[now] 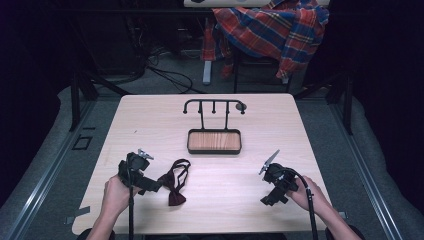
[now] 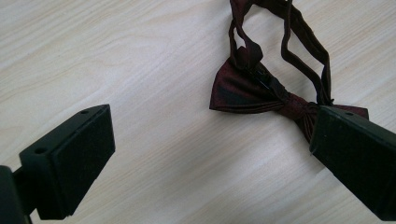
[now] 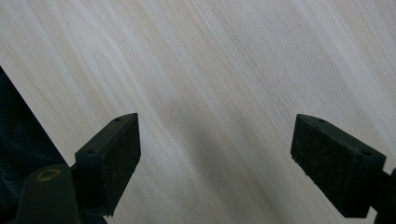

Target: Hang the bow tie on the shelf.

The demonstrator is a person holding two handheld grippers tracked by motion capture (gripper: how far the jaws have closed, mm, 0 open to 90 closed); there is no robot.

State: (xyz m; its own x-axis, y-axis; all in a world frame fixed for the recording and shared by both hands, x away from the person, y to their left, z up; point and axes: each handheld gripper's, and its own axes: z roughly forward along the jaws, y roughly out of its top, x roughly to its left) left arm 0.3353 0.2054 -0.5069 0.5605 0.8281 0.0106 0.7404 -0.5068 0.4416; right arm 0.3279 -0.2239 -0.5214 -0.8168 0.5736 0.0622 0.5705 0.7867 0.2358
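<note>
Pale wood-grain tabletop [image 1: 150, 115]; dark maroon fabric bow tie [image 1: 175, 186] lower left of centre, long axis near-vertical, strap loop toward top. Left gripper [image 2: 212, 154] spread beside it; right gripper [image 3: 215, 161] spread over bare table.

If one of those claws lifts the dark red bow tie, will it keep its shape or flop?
The bow tie looks like thin fabric, so probably light. Its knotted middle may hold shape, but the loose strap loop would likely dangle and sag.

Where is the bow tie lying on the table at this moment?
In the high view the bow tie lies flat on the table, left of centre, beside the open left gripper and nearer the person than the stand's tray.
</note>
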